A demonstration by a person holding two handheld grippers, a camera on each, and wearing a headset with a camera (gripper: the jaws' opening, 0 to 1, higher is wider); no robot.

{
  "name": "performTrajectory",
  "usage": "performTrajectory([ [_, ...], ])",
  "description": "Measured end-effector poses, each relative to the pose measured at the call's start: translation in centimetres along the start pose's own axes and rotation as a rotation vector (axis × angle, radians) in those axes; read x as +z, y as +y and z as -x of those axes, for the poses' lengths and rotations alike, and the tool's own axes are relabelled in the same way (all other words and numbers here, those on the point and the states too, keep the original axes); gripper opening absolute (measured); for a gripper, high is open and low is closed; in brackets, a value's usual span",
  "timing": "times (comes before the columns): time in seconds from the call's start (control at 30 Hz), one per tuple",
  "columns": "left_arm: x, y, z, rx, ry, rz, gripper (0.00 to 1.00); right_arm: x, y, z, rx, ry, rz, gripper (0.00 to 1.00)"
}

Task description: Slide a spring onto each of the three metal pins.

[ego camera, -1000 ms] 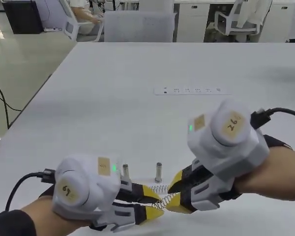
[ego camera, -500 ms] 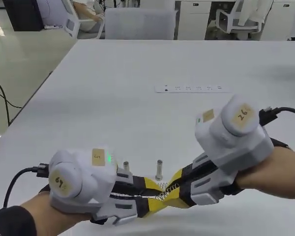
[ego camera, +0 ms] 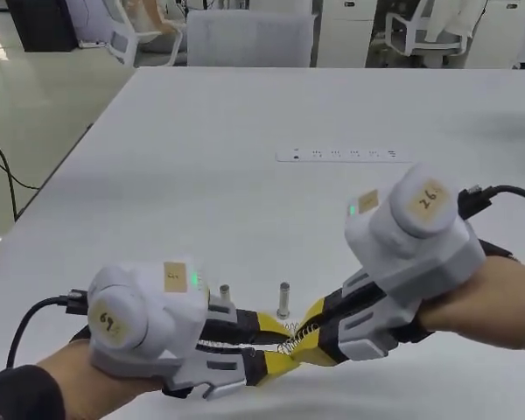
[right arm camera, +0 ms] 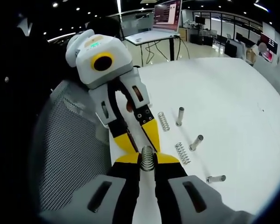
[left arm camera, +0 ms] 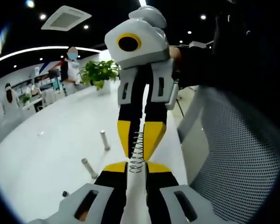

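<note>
One spring (left arm camera: 137, 149) hangs just above the counter (ego camera: 245, 175), gripped by both claws at once. The left claw (left arm camera: 136, 168) is pinched narrow on one end and the right claw (right arm camera: 148, 161) is pinched narrow on the other, their tips almost nose to nose. No pin wears a spring yet, so the task looks barely begun. The first pin (right arm camera: 179, 116), second pin (right arm camera: 196, 142) and third pin (right arm camera: 216, 178) sit bare just beyond the claws; whether the third stands or lies I cannot tell. A loose spring (right arm camera: 164, 121) and another loose spring (right arm camera: 182, 153) lie among them.

The shared grip is the main risk. If the hands drift apart while both claws clamp, the coils could stretch and not recover. If the hands close in, the spring could bow and flick away once one claw lets go, perhaps over the counter edge nearby. Too hard a squeeze may flatten the end coils, and the bore would then refuse the pin. Whichever claw keeps the spring needs to leave its open end free. The pins are near, so a low sweep could topple one or scatter the loose springs
</note>
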State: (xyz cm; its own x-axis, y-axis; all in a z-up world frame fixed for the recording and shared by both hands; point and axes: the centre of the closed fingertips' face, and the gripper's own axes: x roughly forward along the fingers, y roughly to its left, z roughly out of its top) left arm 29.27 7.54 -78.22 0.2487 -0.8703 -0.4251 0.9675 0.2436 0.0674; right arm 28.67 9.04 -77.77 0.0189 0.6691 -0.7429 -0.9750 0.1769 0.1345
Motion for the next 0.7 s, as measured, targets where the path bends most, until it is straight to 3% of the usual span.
performTrajectory([
  [0.27, -0.8, 0.0, 0.4, -0.007, 0.023, 0.008, 0.15, -1.0, -0.8, 0.5, -0.028, 0.061, 0.018, 0.08],
  [0.7, -2.1, 0.7, 2.9, 0.029, 0.029, 0.06, 0.22, -2.8, -2.6, 1.9, -0.074, 0.144, 0.035, 0.08],
])
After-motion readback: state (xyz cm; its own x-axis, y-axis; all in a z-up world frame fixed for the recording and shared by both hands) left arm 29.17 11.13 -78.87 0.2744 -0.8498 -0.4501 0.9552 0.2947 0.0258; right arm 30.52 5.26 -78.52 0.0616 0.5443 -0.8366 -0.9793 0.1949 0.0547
